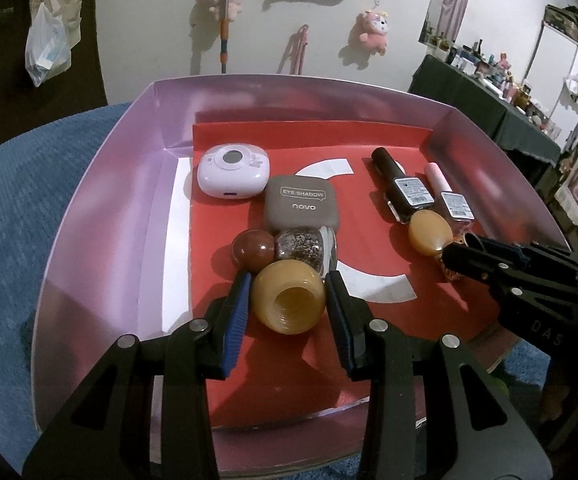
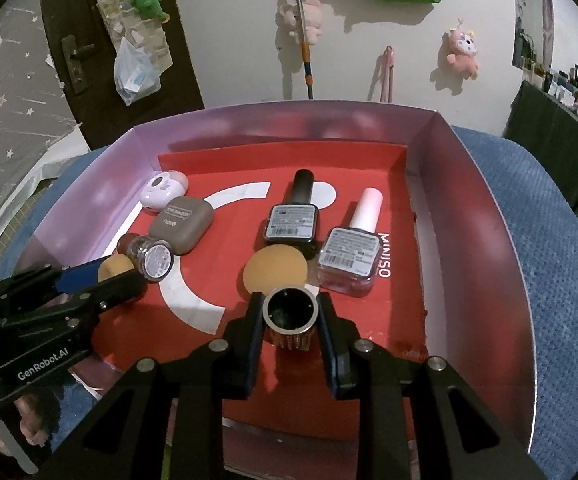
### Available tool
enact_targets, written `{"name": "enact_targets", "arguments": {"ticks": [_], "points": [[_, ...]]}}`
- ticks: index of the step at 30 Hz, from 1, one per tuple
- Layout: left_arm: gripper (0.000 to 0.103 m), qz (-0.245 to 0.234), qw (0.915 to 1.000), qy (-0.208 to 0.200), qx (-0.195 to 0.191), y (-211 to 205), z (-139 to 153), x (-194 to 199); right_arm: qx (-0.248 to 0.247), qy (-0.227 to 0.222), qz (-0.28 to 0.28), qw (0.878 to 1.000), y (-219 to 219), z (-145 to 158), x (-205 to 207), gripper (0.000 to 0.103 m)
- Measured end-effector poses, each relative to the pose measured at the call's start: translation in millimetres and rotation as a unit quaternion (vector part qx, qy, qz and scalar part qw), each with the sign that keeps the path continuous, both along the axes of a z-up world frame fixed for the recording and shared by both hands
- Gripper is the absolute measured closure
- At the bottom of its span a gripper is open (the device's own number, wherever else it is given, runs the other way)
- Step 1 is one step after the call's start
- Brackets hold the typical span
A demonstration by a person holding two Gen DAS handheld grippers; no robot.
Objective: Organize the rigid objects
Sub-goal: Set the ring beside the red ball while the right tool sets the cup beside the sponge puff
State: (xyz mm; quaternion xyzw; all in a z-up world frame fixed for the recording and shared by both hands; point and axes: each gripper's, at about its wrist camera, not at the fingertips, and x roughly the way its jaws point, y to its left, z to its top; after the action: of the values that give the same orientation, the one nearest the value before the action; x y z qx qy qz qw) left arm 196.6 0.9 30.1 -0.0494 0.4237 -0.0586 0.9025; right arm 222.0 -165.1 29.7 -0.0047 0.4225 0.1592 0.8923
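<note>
Left wrist view: the left gripper [image 1: 289, 300] is clenched on an amber cap [image 1: 289, 302] low over the red liner of the pink tray [image 1: 89, 200], apparently to join the brown ball [image 1: 253, 250] and glitter jar [image 1: 303, 248] just ahead, which crowd its path.

Right wrist view: the right gripper [image 2: 289, 314] grasps a metal-rimmed cap [image 2: 289, 312]; an amber disc [image 2: 275, 274] and two polish bottles [image 2: 293, 222] lie just beyond.

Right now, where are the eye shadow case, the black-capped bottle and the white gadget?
eye shadow case [image 1: 302, 204], left wrist view, on its lid.
black-capped bottle [image 2: 292, 222], right wrist view, on its label.
white gadget [image 1: 233, 174], left wrist view, on its top.
</note>
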Motion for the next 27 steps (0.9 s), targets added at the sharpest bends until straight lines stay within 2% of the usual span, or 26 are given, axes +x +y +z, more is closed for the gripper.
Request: {"name": "enact_targets", "arguments": {"ticks": [14, 15, 18, 19, 27], "points": [[0.067, 0.005, 1.0, 0.008, 0.001, 2.8, -3.4, 0.7, 0.009, 0.006, -0.001, 1.0, -0.3, -1.6, 1.6, 0.072], [0.066, 0.005, 1.0, 0.008, 0.0, 2.9, -3.3, 0.8, 0.009, 0.005, -0.001, 1.0, -0.5, -1.5, 1.6, 0.071], [0.053, 0.007, 1.0, 0.004, 0.001, 3.0, -2.9, 0.2, 0.011, 0.004, -0.002, 1.0, -1.7, -0.2, 0.1, 0.067], [0.051, 0.009, 0.9999, 0.0, 0.004, 2.9, -2.1, -0.7, 0.012, 0.003, -0.003, 1.0, -2.0, 0.2, -0.1, 0.065], [0.05, 0.008, 0.9996, -0.014, 0.023, -1.4, 4.9, -8.0, 0.018, -0.004, -0.006, 1.0, -4.4, 5.2, -4.3, 0.056]]}}
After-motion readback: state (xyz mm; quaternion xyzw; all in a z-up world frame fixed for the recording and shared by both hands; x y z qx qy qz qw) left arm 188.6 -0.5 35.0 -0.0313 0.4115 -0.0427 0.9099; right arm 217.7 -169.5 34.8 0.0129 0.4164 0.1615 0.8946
